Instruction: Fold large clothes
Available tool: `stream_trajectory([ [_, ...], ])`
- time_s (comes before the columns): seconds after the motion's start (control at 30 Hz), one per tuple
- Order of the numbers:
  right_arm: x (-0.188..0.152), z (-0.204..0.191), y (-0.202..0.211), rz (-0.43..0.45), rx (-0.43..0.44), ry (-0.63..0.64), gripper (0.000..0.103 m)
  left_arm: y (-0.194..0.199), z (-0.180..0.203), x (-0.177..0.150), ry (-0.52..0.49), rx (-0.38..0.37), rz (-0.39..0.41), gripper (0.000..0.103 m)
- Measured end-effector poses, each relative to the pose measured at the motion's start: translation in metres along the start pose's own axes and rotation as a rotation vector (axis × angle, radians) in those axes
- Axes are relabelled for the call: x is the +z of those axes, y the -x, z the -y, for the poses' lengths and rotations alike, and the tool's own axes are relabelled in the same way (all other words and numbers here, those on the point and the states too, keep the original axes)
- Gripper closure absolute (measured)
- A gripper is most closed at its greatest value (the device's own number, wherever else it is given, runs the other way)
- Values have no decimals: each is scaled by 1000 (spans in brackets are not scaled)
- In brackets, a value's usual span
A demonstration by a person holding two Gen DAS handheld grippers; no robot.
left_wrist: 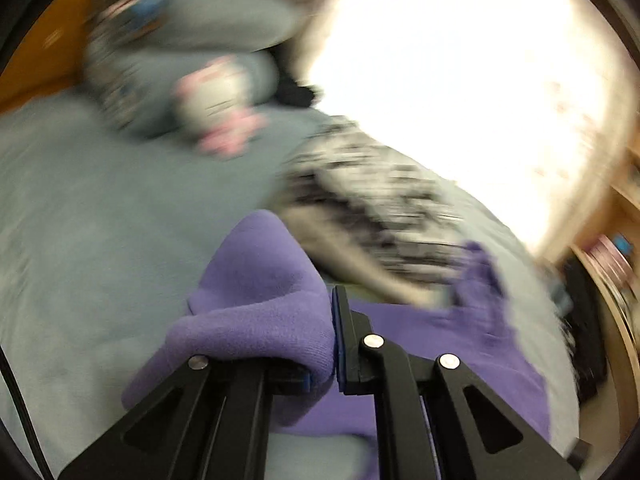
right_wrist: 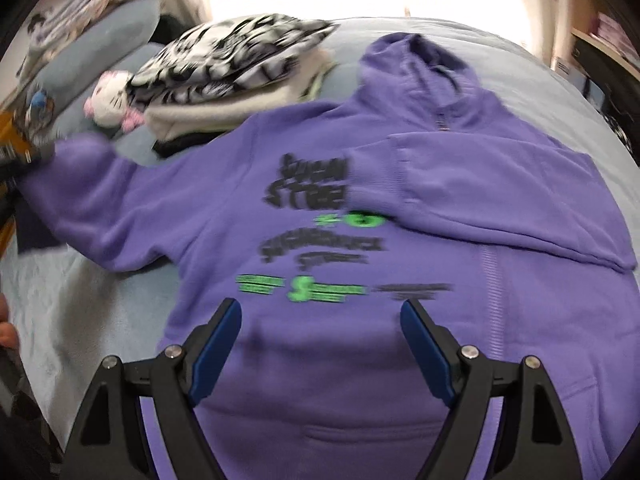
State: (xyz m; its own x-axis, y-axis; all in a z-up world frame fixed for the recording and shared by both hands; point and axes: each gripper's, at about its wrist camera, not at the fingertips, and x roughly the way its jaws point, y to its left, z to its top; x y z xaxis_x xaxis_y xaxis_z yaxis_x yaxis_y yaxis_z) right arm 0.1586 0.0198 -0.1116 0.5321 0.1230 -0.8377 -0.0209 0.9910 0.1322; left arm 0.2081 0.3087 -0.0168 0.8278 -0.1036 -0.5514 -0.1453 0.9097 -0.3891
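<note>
A purple hoodie (right_wrist: 360, 340) lies print-up on the bed, its hood (right_wrist: 416, 64) toward the window. One sleeve (right_wrist: 480, 176) is folded across the chest. The other sleeve (right_wrist: 88, 188) stretches out to the left edge of the right wrist view. In the left wrist view, my left gripper (left_wrist: 331, 320) is shut on that sleeve's cuff (left_wrist: 256, 280), which bunches over and hides the left finger. My right gripper (right_wrist: 320, 316) hangs open over the lower front of the hoodie, with nothing between its fingers.
A stack of folded clothes topped by a black-and-white patterned piece (right_wrist: 228, 56) sits beyond the hoodie. Beside it lie a white and pink plush toy (right_wrist: 112, 100) and grey pillows (right_wrist: 104, 36). The grey-blue bedsheet (right_wrist: 80, 312) surrounds everything. Shelves (right_wrist: 608, 36) stand at the right.
</note>
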Motion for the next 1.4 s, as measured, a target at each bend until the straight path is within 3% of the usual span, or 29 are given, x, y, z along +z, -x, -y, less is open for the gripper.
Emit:
stream_trajectory([
  [0.13, -4, 46, 19, 21, -7, -74, 21, 3, 97, -19, -151, -124, -29, 96],
  [0.27, -11, 97, 34, 37, -39, -149, 21, -22, 179, -62, -238, -211, -132, 96],
  [0.33, -13, 119, 39, 34, -50, -178, 21, -38, 208, -93, -281, -229, -198, 96],
  [0.47, -21, 166, 46, 28, -78, -240, 21, -69, 239, -151, -394, -188, -308, 96],
  [0.6, -26, 192, 45, 14, -71, -272, 21, -93, 237, -198, -466, -149, -428, 92],
  [0.7, -30, 202, 42, 4, -47, -291, 21, -95, 231, -205, -442, -175, -492, 80],
  [0.77, -30, 204, 40, 1, -19, -299, 21, -91, 230, -204, -421, -201, -507, 50],
  [0.83, -30, 202, 41, 7, 0, -288, 21, -83, 228, -198, -397, -232, -510, 33],
  [1.07, -19, 175, 50, 44, 47, -195, 21, -44, 202, -169, -317, -269, -498, 30],
  [1.13, -14, 165, 53, 58, 55, -163, 21, -32, 190, -162, -296, -240, -474, 30],
  [1.3, 1, 133, 60, 99, 64, -51, 21, -13, 153, -151, -298, -72, -399, 30],
  [1.4, 8, 106, 63, 133, 66, 54, 21, -12, 130, -147, -258, -21, -388, 30],
])
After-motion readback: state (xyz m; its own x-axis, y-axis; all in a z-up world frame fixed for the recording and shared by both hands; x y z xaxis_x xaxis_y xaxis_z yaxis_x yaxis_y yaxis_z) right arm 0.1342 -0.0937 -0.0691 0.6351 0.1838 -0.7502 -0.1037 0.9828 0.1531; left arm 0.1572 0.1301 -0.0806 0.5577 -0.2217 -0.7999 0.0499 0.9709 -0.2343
